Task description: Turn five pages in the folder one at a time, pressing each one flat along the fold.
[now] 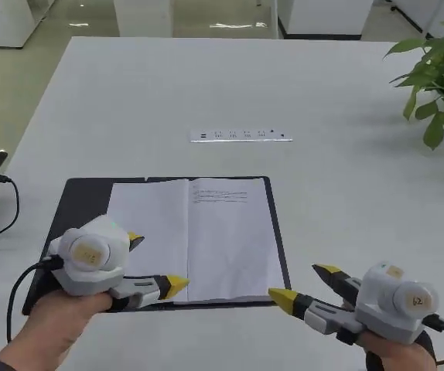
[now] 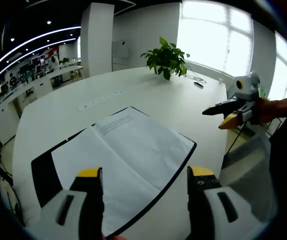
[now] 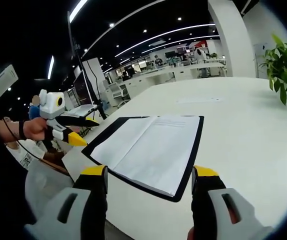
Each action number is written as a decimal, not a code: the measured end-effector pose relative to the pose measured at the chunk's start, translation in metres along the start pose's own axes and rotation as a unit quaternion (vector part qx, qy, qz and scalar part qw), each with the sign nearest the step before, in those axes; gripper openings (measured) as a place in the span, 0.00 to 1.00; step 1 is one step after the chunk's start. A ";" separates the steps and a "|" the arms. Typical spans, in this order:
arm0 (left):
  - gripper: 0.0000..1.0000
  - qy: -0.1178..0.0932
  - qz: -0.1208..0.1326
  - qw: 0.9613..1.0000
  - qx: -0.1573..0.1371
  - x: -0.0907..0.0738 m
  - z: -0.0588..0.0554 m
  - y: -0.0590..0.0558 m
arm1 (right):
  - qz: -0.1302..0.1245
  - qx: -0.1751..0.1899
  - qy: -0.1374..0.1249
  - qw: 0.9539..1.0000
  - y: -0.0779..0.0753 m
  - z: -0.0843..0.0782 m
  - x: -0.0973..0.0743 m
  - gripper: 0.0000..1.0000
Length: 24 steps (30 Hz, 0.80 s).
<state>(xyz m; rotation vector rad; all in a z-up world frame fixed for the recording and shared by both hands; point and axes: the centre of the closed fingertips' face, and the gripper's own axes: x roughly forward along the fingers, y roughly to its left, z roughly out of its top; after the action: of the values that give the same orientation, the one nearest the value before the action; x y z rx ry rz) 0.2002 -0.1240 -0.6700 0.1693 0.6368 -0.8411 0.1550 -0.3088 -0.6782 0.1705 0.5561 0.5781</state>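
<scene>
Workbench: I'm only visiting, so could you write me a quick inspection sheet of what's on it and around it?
Surface: white table with a plain top.
Job's things: black folder lying open; white pages lie flat, with print at the top of the right page.
Clutter: white power strip beyond the folder.
Tools: left tool open over the folder's near-left part; right tool open off its near-right corner; neither holds anything.
Cables: black cable off the table's left edge; a lead trails from the left tool.
Surroundings: potted plant at far right; office desks and bright windows beyond.
</scene>
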 end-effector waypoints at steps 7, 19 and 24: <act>0.68 0.004 -0.029 1.000 0.000 0.035 0.008 -0.016 | -0.006 0.004 -0.003 1.000 -0.004 0.001 -0.007 0.67; 0.68 0.040 -0.072 0.994 0.066 0.100 0.017 -0.052 | -0.004 0.003 0.018 1.000 -0.003 -0.011 -0.011 0.65; 0.68 0.047 -0.083 0.993 0.074 0.123 0.021 -0.065 | -0.005 0.008 0.025 1.000 -0.003 -0.015 -0.012 0.65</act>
<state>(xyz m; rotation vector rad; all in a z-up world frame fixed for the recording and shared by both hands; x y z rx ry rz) 0.2224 -0.2543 -0.7183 0.2950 0.6833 -1.0464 0.1399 -0.3178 -0.6863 0.1690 0.6088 0.5699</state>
